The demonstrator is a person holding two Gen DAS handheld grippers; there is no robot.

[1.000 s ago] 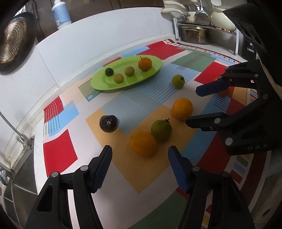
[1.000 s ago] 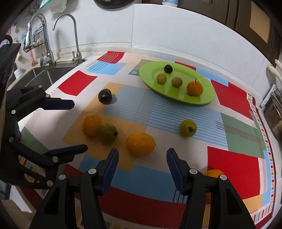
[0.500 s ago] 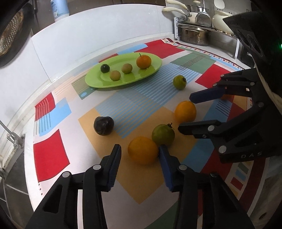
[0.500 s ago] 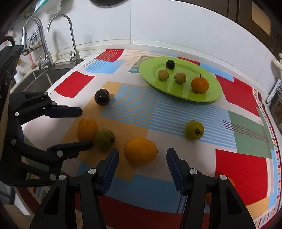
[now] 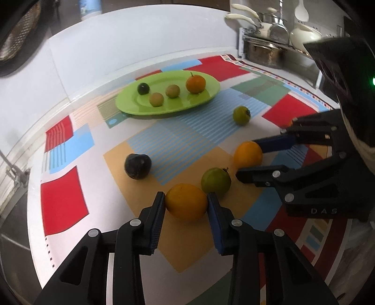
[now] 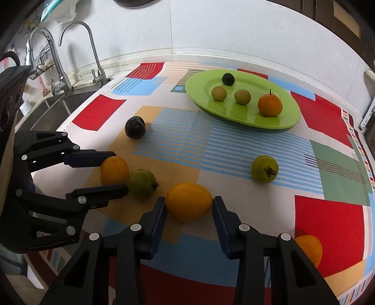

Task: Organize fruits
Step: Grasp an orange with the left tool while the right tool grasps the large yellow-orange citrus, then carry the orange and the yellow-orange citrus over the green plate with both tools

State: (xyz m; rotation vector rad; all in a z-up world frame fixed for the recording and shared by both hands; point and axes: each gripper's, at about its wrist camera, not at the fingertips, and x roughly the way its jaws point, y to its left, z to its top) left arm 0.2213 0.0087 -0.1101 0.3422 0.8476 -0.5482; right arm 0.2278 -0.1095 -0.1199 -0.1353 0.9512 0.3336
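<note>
Two tools each clamp one fruit: left tool [image 5: 186,203] an orange [image 5: 186,201]; right tool [image 6: 189,206] a lemon [image 6: 189,201].

The only lettering I can read is "D A S", pale spaced capitals on the black body of the right tongs [image 5: 254,159], low on its side as seen from the left wrist view. A bottle [image 5: 90,9] at the back wall and a teal packet [image 6: 50,9] hanging near the tap carry print, but it is too blurred to read. Nothing else shows words or numbers.
</note>
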